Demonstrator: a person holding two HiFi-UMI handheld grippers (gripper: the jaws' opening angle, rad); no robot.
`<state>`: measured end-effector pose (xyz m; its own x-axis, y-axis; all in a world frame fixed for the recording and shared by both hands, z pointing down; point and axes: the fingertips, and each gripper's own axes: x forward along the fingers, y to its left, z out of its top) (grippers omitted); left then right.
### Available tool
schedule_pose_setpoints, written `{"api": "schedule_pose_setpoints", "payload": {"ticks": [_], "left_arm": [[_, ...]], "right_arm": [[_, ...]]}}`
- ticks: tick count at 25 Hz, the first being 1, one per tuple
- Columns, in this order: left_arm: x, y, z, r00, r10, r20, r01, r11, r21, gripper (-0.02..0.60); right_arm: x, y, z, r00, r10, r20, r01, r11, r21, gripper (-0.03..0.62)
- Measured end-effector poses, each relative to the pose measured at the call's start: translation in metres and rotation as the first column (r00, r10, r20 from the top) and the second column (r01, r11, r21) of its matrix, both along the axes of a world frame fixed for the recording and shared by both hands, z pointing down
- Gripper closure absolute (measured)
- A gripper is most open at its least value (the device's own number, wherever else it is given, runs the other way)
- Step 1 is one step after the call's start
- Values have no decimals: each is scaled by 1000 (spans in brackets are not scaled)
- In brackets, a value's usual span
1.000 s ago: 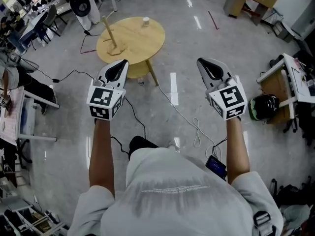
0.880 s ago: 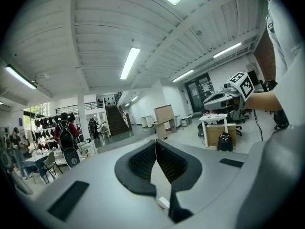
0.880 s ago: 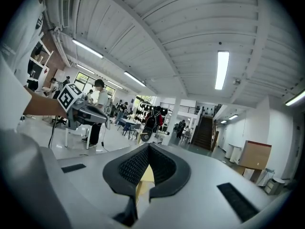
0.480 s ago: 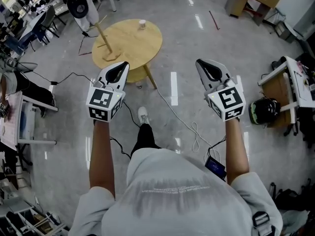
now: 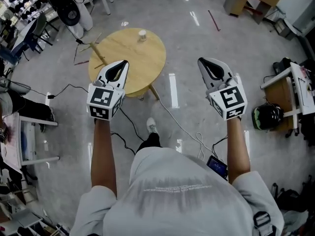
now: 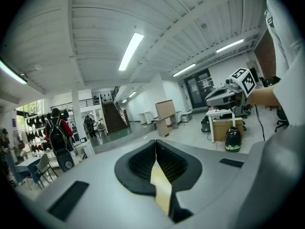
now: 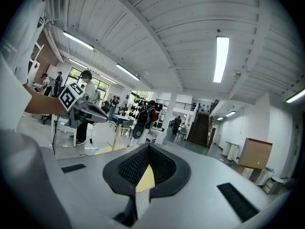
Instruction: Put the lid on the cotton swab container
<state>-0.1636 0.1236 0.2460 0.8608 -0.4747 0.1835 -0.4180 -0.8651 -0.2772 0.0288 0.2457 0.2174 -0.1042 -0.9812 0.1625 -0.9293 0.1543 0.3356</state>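
Note:
A small white container [image 5: 142, 34] stands near the far edge of a round wooden table [image 5: 135, 63]; it is too small to tell a lid apart. My left gripper [image 5: 122, 64] is held in the air over the table's near left side, shut and empty. My right gripper [image 5: 203, 63] is level with it, to the right of the table over the floor, also shut and empty. In the left gripper view the jaws [image 6: 155, 149] meet in a closed line, and likewise in the right gripper view [image 7: 147, 151]. Both gripper views look out across the hall, not at the container.
A wooden stand with a slanted stick [image 5: 96, 54] sits on the table's left side. Cables [image 5: 183, 126] trail over the floor. A dark helmet [image 5: 266, 117] and a desk [image 5: 297, 90] are at the right, a fan [image 5: 69, 14] at the back left, a white rack [image 5: 30, 132] at the left.
The table has slid lower in the head view, closer to the grippers, as the person steps forward. Both grippers keep the same pose and stay shut.

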Motion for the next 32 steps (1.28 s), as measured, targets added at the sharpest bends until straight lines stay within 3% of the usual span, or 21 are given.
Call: {"api": "schedule_pose_setpoints", "payload": {"ticks": [9, 21, 26, 32], "left_arm": [[36, -129, 0, 1000, 30, 0, -30, 999, -16, 563], [79, -214, 44, 998, 65, 26, -62, 994, -90, 563], [90, -240, 64, 998, 19, 53, -12, 991, -136, 563], [127, -280, 80, 993, -74, 87, 87, 985, -151, 563]], "right_arm": [[23, -123, -5, 1000, 30, -6, -31, 999, -18, 566], [50, -225, 29, 999, 39, 14, -38, 994, -100, 566], [61, -268, 50, 999, -23, 43, 29, 991, -132, 566], [95, -337, 78, 981, -173, 86, 185, 971, -152, 566]]}}
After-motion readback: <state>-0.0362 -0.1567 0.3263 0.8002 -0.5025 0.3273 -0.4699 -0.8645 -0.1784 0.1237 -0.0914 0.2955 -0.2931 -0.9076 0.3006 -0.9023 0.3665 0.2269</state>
